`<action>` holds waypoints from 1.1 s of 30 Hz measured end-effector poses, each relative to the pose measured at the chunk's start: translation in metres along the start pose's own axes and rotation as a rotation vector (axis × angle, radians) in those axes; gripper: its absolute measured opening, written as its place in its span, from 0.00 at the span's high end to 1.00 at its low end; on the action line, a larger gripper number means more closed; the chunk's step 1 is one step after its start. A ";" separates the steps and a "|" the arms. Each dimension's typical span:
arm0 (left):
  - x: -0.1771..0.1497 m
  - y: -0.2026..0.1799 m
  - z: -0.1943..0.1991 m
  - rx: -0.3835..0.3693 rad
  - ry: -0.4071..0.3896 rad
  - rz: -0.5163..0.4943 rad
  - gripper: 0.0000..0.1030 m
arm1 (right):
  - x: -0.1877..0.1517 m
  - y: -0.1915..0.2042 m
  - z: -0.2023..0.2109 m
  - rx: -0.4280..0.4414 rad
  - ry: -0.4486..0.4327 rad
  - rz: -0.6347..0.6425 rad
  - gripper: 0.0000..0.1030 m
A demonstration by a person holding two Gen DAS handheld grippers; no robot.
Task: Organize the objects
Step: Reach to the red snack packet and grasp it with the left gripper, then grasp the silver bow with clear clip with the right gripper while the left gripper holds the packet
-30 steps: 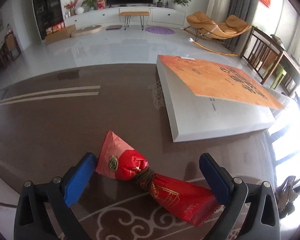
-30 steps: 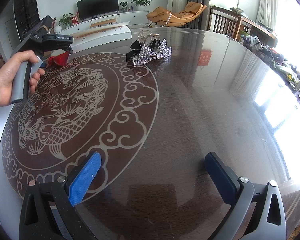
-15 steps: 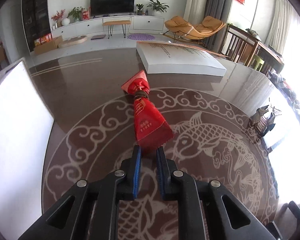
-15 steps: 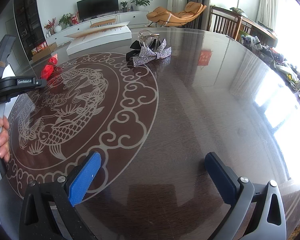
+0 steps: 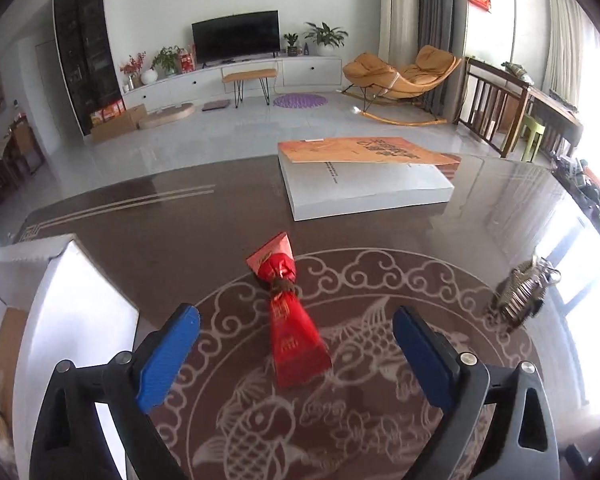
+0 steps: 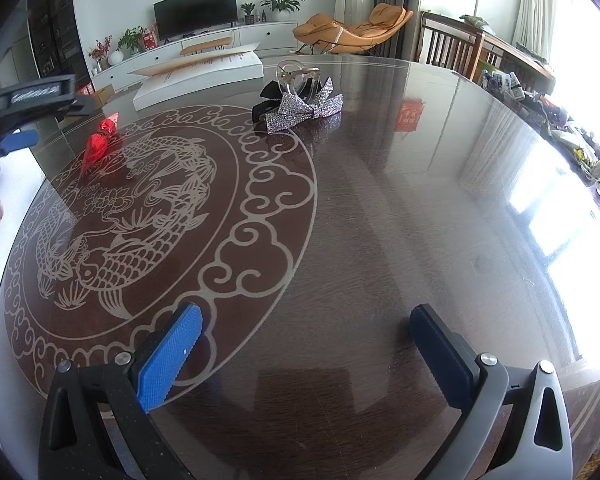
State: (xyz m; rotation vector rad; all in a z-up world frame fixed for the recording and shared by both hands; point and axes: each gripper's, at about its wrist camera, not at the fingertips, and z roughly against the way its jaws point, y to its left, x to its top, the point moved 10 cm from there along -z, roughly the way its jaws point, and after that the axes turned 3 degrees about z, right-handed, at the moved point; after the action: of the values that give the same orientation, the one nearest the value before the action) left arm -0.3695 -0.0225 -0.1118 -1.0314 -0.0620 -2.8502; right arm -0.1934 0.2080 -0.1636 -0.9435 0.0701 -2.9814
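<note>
Red pouch (image 5: 290, 320) lies free on table (image 5: 204, 224) (both tongs gape, left (image 5: 296, 344) just opened).

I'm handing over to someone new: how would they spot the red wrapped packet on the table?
Start from the big white book with the orange cover at the far side of the dark table. Come nearer to the rim of the pale fish-and-cloud ring: the red wrapped packet lies flat there. It is the only red thing on the table, cinched with brown cord, unlike the silver sequin bow.
</note>
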 end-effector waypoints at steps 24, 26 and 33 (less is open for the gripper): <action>-0.160 0.026 0.069 -0.015 0.083 0.030 0.06 | 0.000 0.000 0.000 0.000 0.000 0.000 0.00; -0.161 0.030 0.068 -0.012 0.091 0.026 0.01 | 0.000 0.000 0.000 0.000 0.000 0.000 0.00; -0.163 0.022 0.061 -0.020 0.094 0.020 0.00 | 0.012 -0.001 -0.009 -0.002 0.011 -0.013 0.00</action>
State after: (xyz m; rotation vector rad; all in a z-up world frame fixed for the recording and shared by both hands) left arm -0.2039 -0.0248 -0.1690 -0.8951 -0.0153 -2.8817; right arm -0.2085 0.2088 -0.1634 -0.9310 0.0682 -2.9992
